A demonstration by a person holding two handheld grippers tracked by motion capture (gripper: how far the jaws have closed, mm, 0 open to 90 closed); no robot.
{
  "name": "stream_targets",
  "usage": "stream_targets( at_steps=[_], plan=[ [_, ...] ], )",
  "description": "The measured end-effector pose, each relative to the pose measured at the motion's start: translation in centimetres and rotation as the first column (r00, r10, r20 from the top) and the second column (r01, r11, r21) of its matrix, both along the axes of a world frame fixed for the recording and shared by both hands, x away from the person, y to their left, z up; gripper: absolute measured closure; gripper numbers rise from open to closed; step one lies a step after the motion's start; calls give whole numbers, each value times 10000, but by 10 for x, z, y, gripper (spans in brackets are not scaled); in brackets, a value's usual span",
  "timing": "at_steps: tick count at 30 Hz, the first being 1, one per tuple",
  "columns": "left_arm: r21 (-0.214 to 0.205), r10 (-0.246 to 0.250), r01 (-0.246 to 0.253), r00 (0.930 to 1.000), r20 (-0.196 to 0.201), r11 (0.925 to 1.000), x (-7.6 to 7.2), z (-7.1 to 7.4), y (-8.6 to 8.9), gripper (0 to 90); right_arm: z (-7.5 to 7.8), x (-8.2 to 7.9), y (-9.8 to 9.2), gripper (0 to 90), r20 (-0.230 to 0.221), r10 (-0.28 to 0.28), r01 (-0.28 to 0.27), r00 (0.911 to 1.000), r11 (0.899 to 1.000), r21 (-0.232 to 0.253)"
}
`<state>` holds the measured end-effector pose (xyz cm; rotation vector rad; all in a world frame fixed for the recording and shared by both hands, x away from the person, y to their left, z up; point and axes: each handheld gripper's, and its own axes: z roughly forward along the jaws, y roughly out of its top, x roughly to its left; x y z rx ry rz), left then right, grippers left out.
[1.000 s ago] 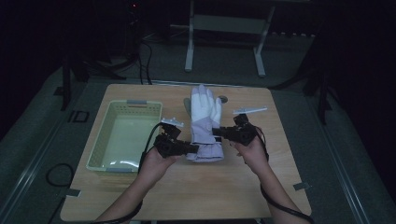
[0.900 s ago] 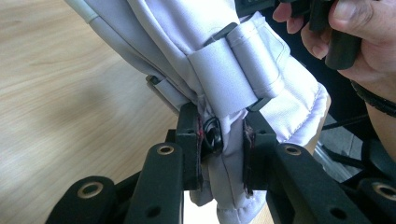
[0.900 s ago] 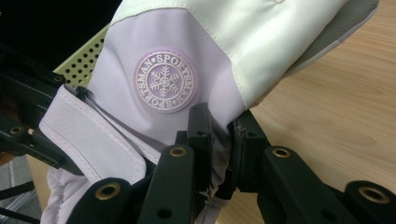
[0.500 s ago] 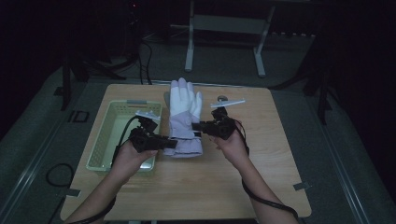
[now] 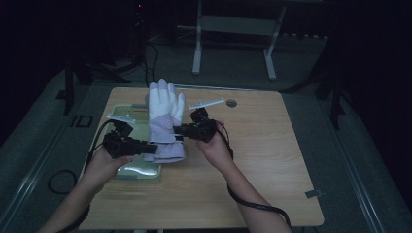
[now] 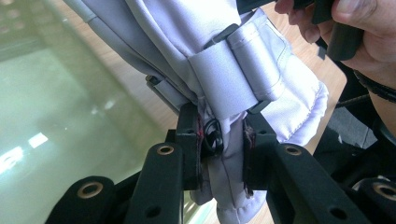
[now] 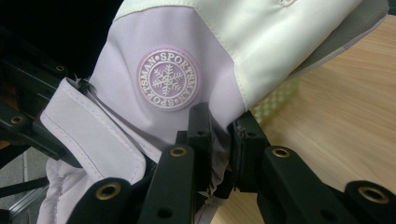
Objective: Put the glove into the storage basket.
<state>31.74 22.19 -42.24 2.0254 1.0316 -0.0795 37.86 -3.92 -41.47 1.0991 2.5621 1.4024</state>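
A white and lilac ski glove (image 5: pixel 165 121) hangs above the table, fingers pointing away from me, held from both sides. My left gripper (image 5: pixel 148 148) is shut on the glove's cuff edge (image 6: pixel 224 158) beside the wrist strap. My right gripper (image 5: pixel 179 130) is shut on a fold of lilac fabric (image 7: pixel 219 135) just below the round snowflake badge (image 7: pixel 167 79). In the left gripper view the other hand (image 6: pixel 359 32) shows at the top right. The glove's lower left part hangs over the green tray (image 5: pixel 141 171).
A pale green plastic tray (image 6: pixel 56 116) lies on the left part of the wooden table (image 5: pixel 262 160). A small round hole (image 5: pixel 231 103) sits near the table's far edge. A metal stand (image 5: pixel 233 29) rises behind the table on the dark floor.
Both hands have carried the glove to the left across the table, from the middle to partly over the green tray. Both grips stay shut on it.
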Motion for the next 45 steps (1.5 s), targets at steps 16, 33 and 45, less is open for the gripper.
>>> stream_targets(
  at_steps=[16, 33, 45],
  plan=[
    [375, -86, 110, 9980, -630, 9992, 2, -14, 83, 732, -21, 2, 85, 803, -297, 421, -423, 9987, 9991, -78],
    [518, 403, -294, 9739, -2232, 9982, 20, -74, 86, 731, -76, 14, 108, 802, -1267, -107, -41, 9919, 9932, -1160],
    [1312, 885, -488, 9444, -3166, 9902, 31, -95, 73, 724, -90, 17, 121, 794, -1554, -618, 180, 9859, 9630, -2689]
  ],
)
